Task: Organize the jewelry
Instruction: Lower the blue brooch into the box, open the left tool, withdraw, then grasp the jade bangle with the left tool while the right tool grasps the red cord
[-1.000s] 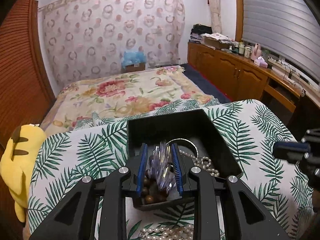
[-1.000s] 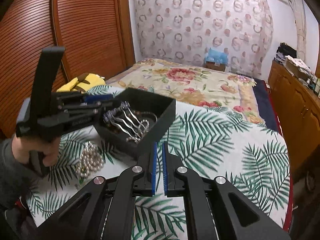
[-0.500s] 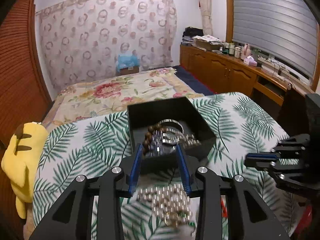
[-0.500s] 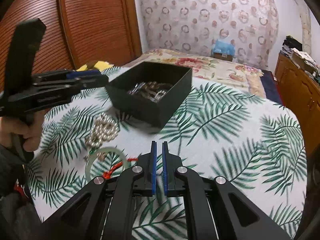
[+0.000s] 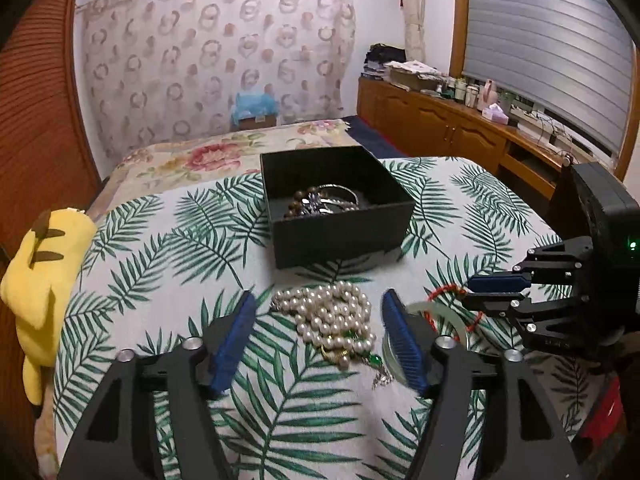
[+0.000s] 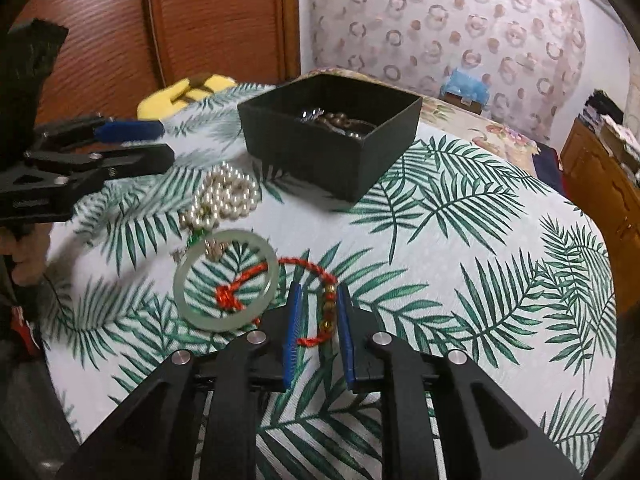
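A black box (image 5: 340,232) (image 6: 304,152) on the leaf-print cloth holds a brown bead bracelet and silver bangles. In front of it lies a heap of pearl necklace (image 5: 332,316) (image 6: 226,194). My left gripper (image 5: 319,296) (image 6: 164,142) hovers over the pearls, its jaws opening wide and holding nothing. A pale green jade bangle (image 6: 212,322) (image 5: 418,306) lies beside a red cord bracelet (image 6: 308,262) (image 5: 444,290) with gold beads. My right gripper (image 6: 319,287) (image 5: 470,292) is low over the cord. Its pads stand a little apart with the beaded stretch between them, not pressing it.
A yellow plush toy (image 5: 44,272) (image 6: 192,92) lies at the table's left edge. Beyond the table are a floral bed (image 5: 220,152) and wooden cabinets (image 5: 440,128) along the right wall. A person's hand (image 6: 24,264) holds the left gripper's handle.
My left gripper let go of the jewelry in the box, pulled back over the pearls and opened wide. My right gripper came down over the red cord and its pads parted slightly.
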Motion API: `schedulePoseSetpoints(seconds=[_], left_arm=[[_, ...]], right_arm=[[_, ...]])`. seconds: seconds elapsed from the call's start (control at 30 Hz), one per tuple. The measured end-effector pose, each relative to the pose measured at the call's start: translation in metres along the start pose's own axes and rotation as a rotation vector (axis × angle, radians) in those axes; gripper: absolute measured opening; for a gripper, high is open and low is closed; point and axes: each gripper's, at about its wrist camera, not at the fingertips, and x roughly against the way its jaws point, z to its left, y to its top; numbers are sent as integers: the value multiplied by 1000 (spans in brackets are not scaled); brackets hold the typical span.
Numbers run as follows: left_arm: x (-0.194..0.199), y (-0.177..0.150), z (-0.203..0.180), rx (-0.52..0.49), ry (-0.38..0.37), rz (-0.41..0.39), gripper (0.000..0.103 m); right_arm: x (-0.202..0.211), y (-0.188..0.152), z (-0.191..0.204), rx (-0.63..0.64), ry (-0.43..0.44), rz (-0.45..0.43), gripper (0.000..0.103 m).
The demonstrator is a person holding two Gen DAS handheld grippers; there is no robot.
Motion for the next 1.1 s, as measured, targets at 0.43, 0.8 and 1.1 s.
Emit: schedulePoseSetpoints(seconds=[0.43, 0.8, 1.1], left_arm=[[-18, -10, -33, -61, -72, 66, 85], [-34, -16, -60, -148, -127, 127, 85], [-50, -15, -70, -188, -142, 162, 85]], right_arm=[[1, -8, -10, -28, 4, -24, 5], [1, -6, -11, -39, 10, -26, 5], [2, -7, -12, -40, 10, -27, 5]])
